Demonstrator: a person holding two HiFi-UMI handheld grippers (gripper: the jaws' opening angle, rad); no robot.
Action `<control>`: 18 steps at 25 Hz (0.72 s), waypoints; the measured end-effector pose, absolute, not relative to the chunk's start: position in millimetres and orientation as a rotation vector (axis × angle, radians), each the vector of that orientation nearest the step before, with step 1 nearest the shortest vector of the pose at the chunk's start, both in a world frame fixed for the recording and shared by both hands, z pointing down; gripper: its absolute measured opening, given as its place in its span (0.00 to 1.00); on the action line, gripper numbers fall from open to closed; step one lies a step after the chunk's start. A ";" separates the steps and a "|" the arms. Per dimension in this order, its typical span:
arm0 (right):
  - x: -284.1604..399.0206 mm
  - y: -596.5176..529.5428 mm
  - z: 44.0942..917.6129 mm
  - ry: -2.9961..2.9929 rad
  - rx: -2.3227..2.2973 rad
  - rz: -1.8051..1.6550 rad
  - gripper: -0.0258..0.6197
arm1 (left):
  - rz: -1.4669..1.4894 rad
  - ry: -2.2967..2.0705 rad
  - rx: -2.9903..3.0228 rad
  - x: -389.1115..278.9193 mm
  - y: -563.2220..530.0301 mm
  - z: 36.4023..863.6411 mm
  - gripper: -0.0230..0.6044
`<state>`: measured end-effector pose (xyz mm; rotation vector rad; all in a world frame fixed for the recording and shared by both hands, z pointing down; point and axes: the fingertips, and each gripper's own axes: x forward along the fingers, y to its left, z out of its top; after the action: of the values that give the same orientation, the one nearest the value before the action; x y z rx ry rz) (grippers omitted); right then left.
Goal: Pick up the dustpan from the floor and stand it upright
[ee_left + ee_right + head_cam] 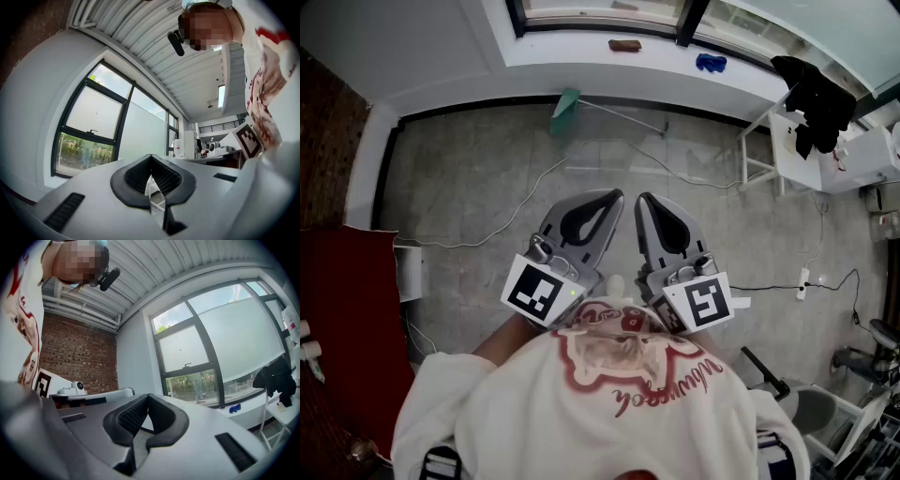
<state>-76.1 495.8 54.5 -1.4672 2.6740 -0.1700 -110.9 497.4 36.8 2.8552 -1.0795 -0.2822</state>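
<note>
Bottom of frame: person's cream sweatshirt with red print (pixel 619 394). Just above it, at centre, the grey left gripper (pixel 615 195) and grey right gripper (pixel 641 199) sit side by side, not touching. Both pairs of jaws are closed tip to tip with nothing between them. A thin white cable (pixel 534 202) trails over the grey concrete floor (pixel 469 178). Upper centre: a green plastic dustpan with a long thin handle (pixel 566 111) lies on the floor at the wall base under the white window sill (pixel 581 52), well apart from both grippers. The scoop's inside is too small to read.
</note>
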 end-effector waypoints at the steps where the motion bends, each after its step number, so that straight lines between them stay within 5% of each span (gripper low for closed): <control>1: -76.5 495.2 53.6 2.671 -1.466 -0.168 0.08 | -0.284 -1.082 2.855 -111.4 496.7 36.8 0.07; 18: -67.3 496.4 34.0 2.579 -1.477 -0.127 0.08 | -0.263 -1.075 2.892 -106.8 497.5 38.1 0.07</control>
<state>-67.3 496.4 34.0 -1.4767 2.5795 -0.1270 -106.8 497.5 38.1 2.8920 -1.0748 -0.2633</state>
